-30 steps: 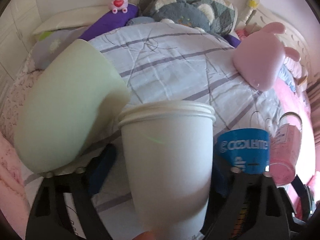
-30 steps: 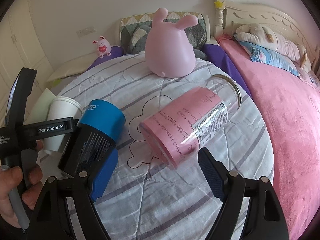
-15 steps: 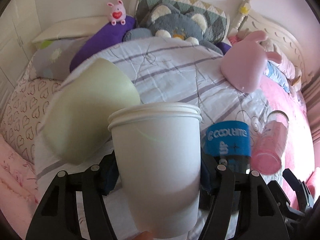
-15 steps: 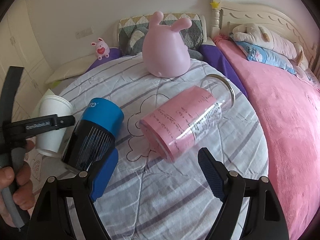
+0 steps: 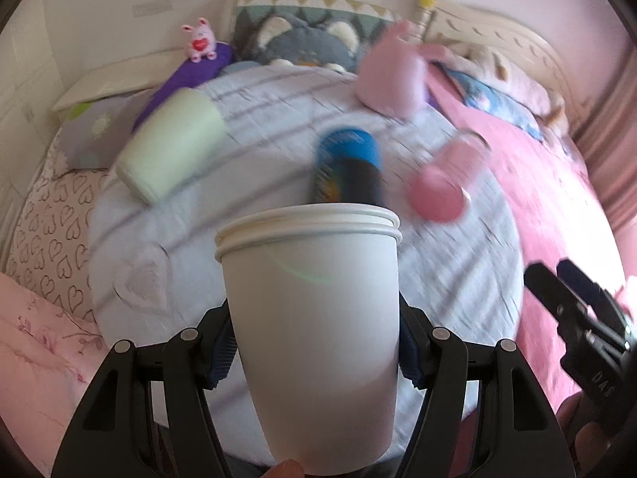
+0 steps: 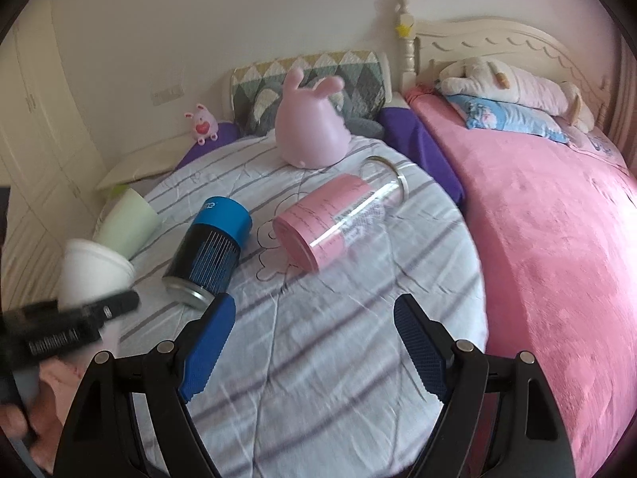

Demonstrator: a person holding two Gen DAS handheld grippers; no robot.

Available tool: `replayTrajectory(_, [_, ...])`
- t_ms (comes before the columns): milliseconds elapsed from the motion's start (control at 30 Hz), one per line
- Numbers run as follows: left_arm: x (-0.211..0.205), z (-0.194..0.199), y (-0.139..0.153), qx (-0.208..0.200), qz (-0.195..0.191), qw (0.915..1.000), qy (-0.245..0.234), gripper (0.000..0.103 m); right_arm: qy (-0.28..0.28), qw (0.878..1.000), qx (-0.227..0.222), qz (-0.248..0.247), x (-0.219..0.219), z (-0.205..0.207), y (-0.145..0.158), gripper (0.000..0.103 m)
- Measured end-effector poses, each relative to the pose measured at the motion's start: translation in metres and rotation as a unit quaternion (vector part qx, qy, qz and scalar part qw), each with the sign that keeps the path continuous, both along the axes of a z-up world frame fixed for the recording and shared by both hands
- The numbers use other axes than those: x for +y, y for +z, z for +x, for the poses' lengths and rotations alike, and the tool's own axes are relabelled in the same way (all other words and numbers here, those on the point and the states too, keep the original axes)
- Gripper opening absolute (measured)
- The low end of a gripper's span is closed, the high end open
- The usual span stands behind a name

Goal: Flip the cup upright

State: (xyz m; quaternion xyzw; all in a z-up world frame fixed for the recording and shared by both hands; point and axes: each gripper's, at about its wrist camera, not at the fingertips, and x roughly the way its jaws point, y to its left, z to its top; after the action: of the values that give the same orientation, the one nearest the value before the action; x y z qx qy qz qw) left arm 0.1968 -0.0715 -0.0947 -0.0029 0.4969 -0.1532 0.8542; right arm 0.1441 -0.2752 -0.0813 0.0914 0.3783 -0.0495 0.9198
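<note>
My left gripper (image 5: 314,342) is shut on a white paper cup (image 5: 314,318), held above the striped round cushion (image 5: 258,119) with its rim pointing away from the camera. The cup also shows in the right wrist view (image 6: 93,271), at the far left by the left gripper's body (image 6: 59,322). My right gripper (image 6: 314,342) is open and empty above the cushion's front part. A pale green cup (image 6: 127,221), a blue and black cup (image 6: 211,255) and a pink-labelled glass jar (image 6: 338,219) lie on their sides on the cushion.
A pink bunny toy (image 6: 312,135) stands at the cushion's far edge. Pillows and plush toys (image 6: 513,79) line the headboard. A pink blanket (image 6: 557,259) covers the bed to the right. The right gripper's body (image 5: 577,318) shows at the right of the left wrist view.
My left gripper has lifted and pulled back with the white cup, so the green, blue and pink items now look smaller and farther. My right gripper has drawn back slightly.
</note>
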Motion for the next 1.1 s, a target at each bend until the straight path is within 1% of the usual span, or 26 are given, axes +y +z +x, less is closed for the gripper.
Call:
replayTrajectory(133, [-0.024,-0.025,-0.011,0.002,0.003,0.9998,-0.021,0.067,-0.013,1.000,-0.009,0.003,-0.008,-0.032,0.003,0.083])
replayTrajectory(200, [-0.033,-0.031,-0.021,-0.003,0.017,0.9997,-0.017,0.067,-0.020,1.000,-0.007,0.003,-0.013,-0.047,0.002,0.083])
replayTrajectory(233, [-0.037,-0.032,-0.028,0.006,0.017,0.9997,-0.016,0.067,-0.023,1.000,-0.007,0.005,-0.016,-0.052,0.002,0.083])
replayTrajectory(300, [-0.040,-0.032,-0.041,0.032,0.001,0.9994,-0.016,0.067,-0.031,0.999,-0.005,0.007,-0.022,-0.064,0.002,0.083])
replayTrajectory(433, [-0.050,-0.035,-0.054,0.039,0.017,0.9990,-0.011,0.067,-0.040,0.999,-0.009,0.009,-0.030,-0.078,0.004,0.083])
replayTrajectory(500, [-0.051,-0.035,-0.056,0.037,0.023,0.9991,-0.003,0.071,-0.041,0.999,-0.011,0.009,-0.032,-0.083,0.005,0.083])
replayTrajectory(533, [-0.051,-0.035,-0.056,0.034,0.028,0.9990,0.000,0.075,-0.040,0.999,-0.013,0.010,-0.032,-0.085,0.005,0.083])
replayTrajectory(600, [-0.050,-0.039,-0.056,0.030,0.032,0.9991,0.004,0.079,-0.039,0.999,-0.015,0.010,-0.032,-0.088,0.005,0.083])
replayTrajectory(667, [-0.048,-0.041,-0.054,0.025,0.034,0.9991,0.006,0.089,-0.033,0.999,-0.017,0.012,-0.030,-0.090,0.005,0.083])
replayTrajectory(733, [-0.044,-0.045,-0.051,0.017,0.043,0.9989,0.010,0.093,-0.030,0.999,-0.017,0.011,-0.028,-0.091,0.005,0.083])
replayTrajectory(867, [-0.034,-0.055,-0.038,0.004,0.042,0.9990,0.015,0.095,-0.023,0.999,-0.020,0.012,-0.020,-0.097,0.006,0.083])
replayTrajectory(1100, [-0.008,-0.080,0.000,-0.046,0.051,0.9972,0.031,0.098,-0.006,0.999,-0.031,0.006,-0.003,-0.103,0.014,0.083])
